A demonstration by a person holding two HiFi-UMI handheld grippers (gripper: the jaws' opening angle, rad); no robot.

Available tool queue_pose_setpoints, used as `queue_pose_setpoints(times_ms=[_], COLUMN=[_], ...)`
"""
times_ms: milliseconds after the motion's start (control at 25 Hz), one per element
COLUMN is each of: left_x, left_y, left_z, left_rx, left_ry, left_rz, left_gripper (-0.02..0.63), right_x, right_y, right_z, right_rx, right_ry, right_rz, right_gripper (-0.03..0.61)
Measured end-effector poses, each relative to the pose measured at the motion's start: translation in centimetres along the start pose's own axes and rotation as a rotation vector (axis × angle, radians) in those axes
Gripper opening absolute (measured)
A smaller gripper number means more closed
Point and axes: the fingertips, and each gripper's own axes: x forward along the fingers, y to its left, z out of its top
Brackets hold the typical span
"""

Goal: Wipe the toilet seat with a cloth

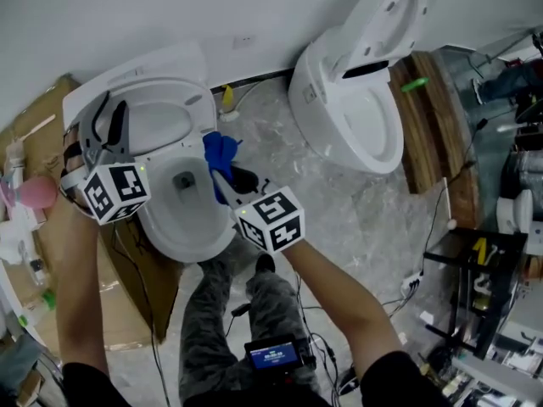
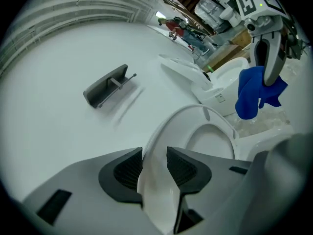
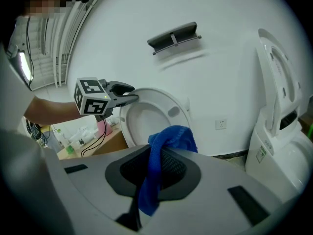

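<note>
We count two toilets: the near toilet (image 1: 182, 227), with its one raised seat (image 2: 171, 126), and a second toilet (image 1: 356, 100) to its right. Two grippers are at the near toilet, the left gripper (image 2: 154, 168) at its seat and the right gripper (image 3: 155, 173) over its bowl. Each carries one marker cube, the left cube (image 1: 117, 192) and the right cube (image 1: 271, 219), two in all. We count one blue cloth (image 1: 219, 151), in the right jaws. On the wall above the near toilet we count one grey holder (image 3: 174, 37), and to its right one socket (image 3: 221, 124).
</note>
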Motion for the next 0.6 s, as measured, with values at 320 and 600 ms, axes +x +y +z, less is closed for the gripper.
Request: queue_pose_setpoints(times_ms=[320,600], left_x=[0.7,0.5], left_y=[0.2,0.0], left_z=[0.3,0.4], left_rx=[-0.01,-0.02], left_ry=[0.008,0.054], left_rz=[0.032,0.065], left_gripper=[0.144,0.144], right_x=[1.3,5.2], right_y=[-0.8,-0.6], right_z=[1.5,8.4], right_rx=[-0.01,-0.115], right_ry=[-0.008,-0.055], right_rz=[0.052,0.106], right_gripper=[0.048,0.048])
